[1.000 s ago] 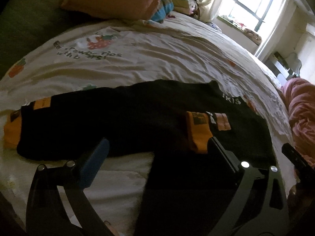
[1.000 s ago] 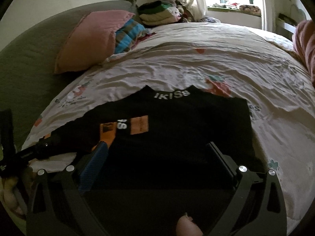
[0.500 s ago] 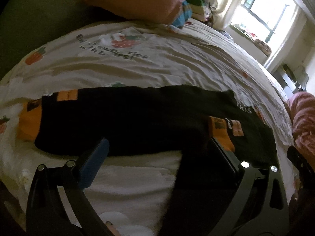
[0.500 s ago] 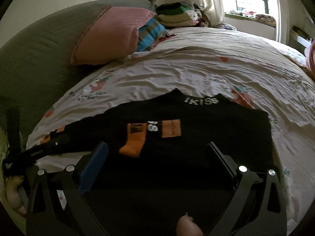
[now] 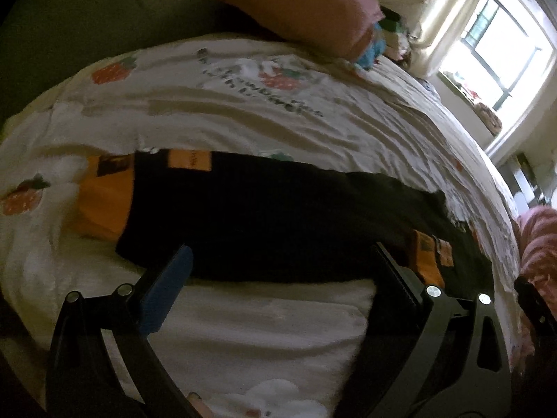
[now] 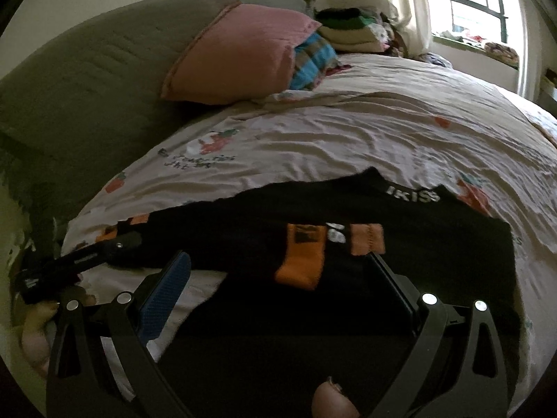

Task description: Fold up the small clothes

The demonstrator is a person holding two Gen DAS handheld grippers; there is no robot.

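Black plastic frames the bottom of both wrist views, where each pair of tongs stands with its fingers spread wide and nothing between them. The left gripper [image 5: 282,268] hovers low over the bedsheet [image 5: 313,122], its blue-padded finger [image 5: 167,292] just at the near edge of an outstretched sleeve [image 5: 261,216]. The right gripper [image 6: 278,282] hangs above the body of the black sweater [image 6: 400,264], and a fingertip [image 6: 330,400] of the person holding it shows at the bottom edge.

In the right wrist view the left gripper [image 6: 83,257] appears from the side at the far left, low beside the sleeve, with a hand [image 6: 34,327] below it.

The sweater lies flat on the near part of the bed, its collar with white lettering [image 6: 412,193] pointing away. One sleeve is folded across the chest, its orange cuff [image 6: 303,257] lying on the black cloth. The other sleeve stretches out sideways over the sheet and ends in a second orange cuff [image 5: 104,202].

Farther off, the cream sheet shows printed strawberries. Beyond it a pink pillow [image 6: 240,55] leans on a green headboard [image 6: 87,76], with a stack of folded clothes [image 6: 351,29] beside it and a bright window [image 6: 470,3] behind.
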